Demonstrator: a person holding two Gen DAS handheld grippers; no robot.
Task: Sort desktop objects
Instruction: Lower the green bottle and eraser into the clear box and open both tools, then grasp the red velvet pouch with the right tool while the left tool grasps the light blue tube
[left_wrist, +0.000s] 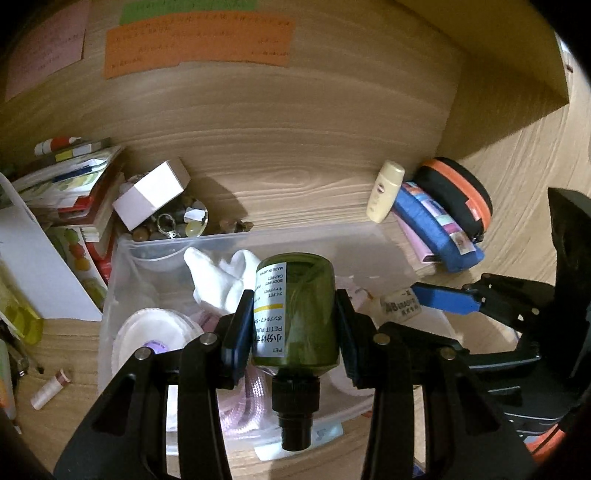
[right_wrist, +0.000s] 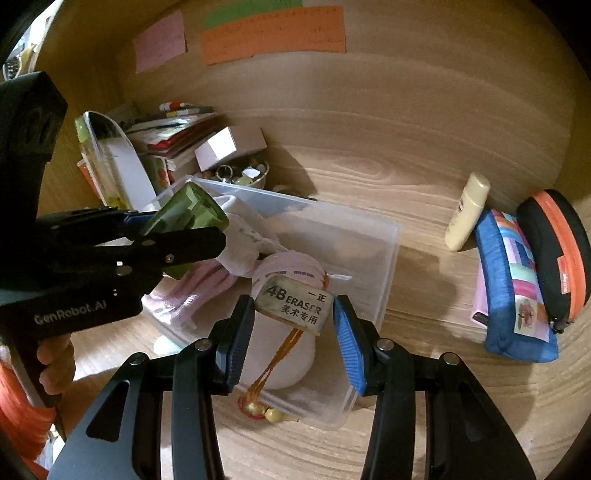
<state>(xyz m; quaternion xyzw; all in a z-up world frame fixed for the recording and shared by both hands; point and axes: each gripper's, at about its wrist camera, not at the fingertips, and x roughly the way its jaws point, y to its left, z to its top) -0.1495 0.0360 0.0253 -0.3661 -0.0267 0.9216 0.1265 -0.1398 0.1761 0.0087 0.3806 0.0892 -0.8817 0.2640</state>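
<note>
My left gripper (left_wrist: 293, 321) is shut on a green pump bottle (left_wrist: 295, 310), held above a clear plastic bin (left_wrist: 122, 258); the bottle also shows in the right wrist view (right_wrist: 188, 218). My right gripper (right_wrist: 293, 314) is shut on a white 4B eraser (right_wrist: 295, 304) over the same bin (right_wrist: 384, 280); the eraser also shows in the left wrist view (left_wrist: 400, 306). The bin holds white cloth (left_wrist: 218, 277), pink cord (right_wrist: 207, 288) and an orange string with beads (right_wrist: 273, 369).
A cream tube (right_wrist: 467, 212), a blue pouch (right_wrist: 517, 288) and a black-orange case (right_wrist: 557, 251) lean against the back wall at right. A white box (left_wrist: 151, 194) over a bowl of trinkets and stacked books (left_wrist: 70, 188) sit at left. A small tube (left_wrist: 50, 389) lies on the desk.
</note>
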